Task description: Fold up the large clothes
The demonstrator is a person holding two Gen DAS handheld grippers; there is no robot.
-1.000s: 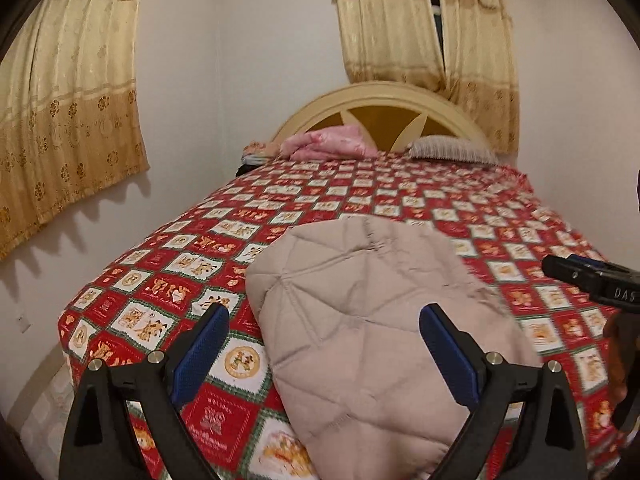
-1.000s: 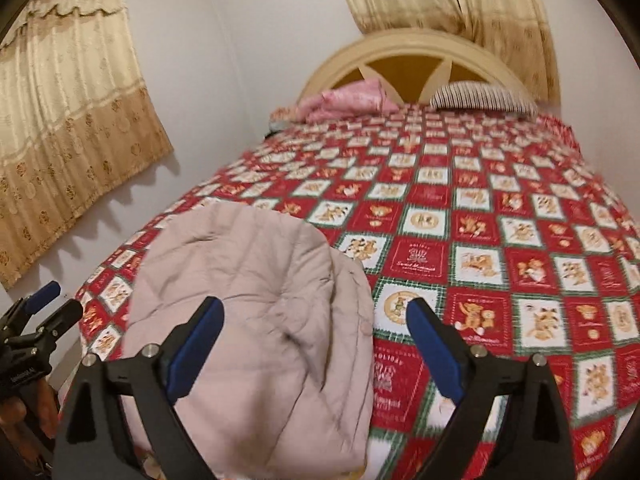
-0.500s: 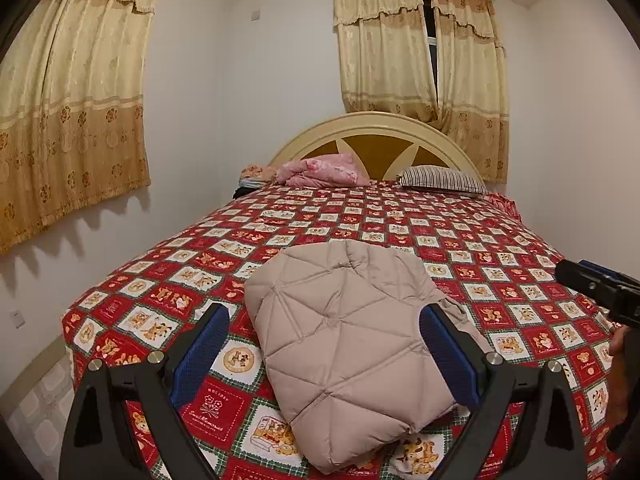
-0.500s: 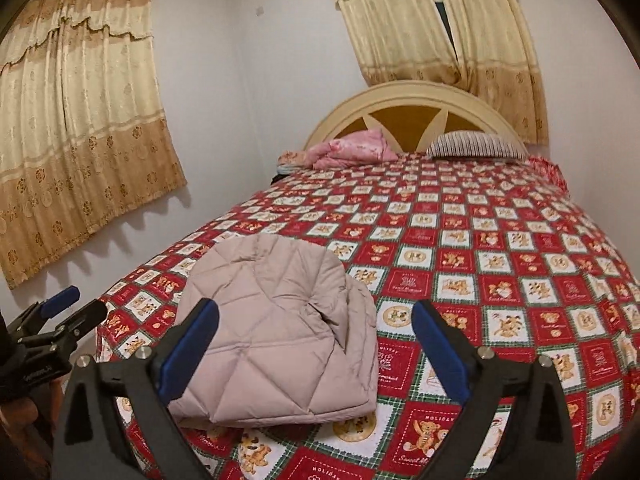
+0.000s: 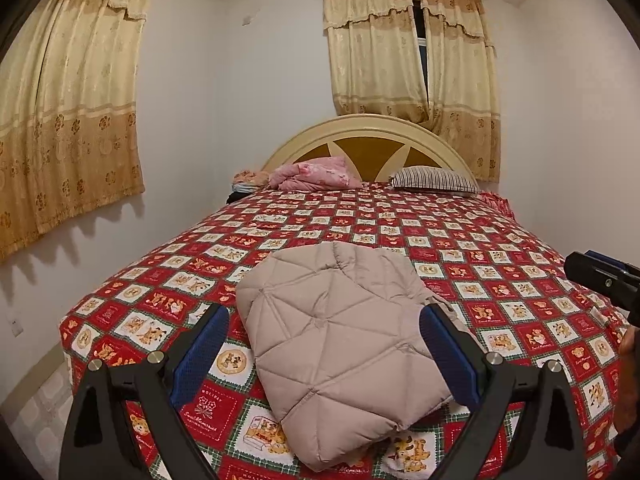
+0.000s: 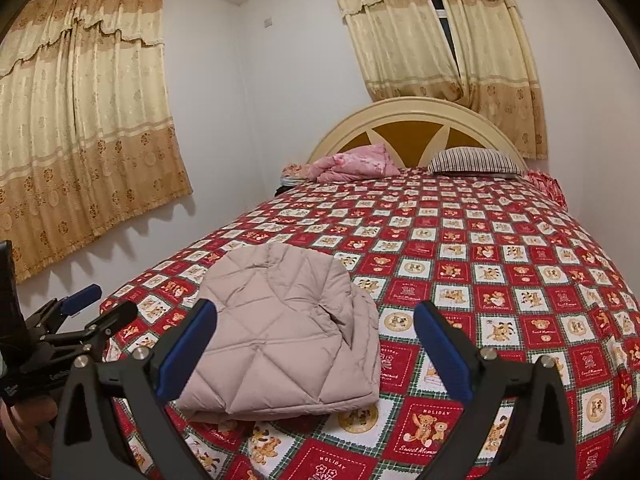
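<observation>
A folded beige quilted jacket point(image 5: 336, 344) lies on the bed point(image 5: 480, 240) near its foot edge, toward the left side, resting on a red patchwork bedspread point(image 6: 500, 264) printed with bears. The left claw point(image 5: 324, 356) stands wide, its blue pads point(image 5: 202, 354) spread to either side of the jacket in the left wrist view and touching nothing. The right claw point(image 6: 316, 354) is wide too — nothing lies between its pads, and the jacket sits beyond its left finger. At the headboard point(image 5: 372, 136) lie a pink bundle point(image 5: 316, 172) and a striped pillow point(image 5: 434, 179) — well apart from the jacket. Gold curtains point(image 6: 84, 120) hang on the walls.
</observation>
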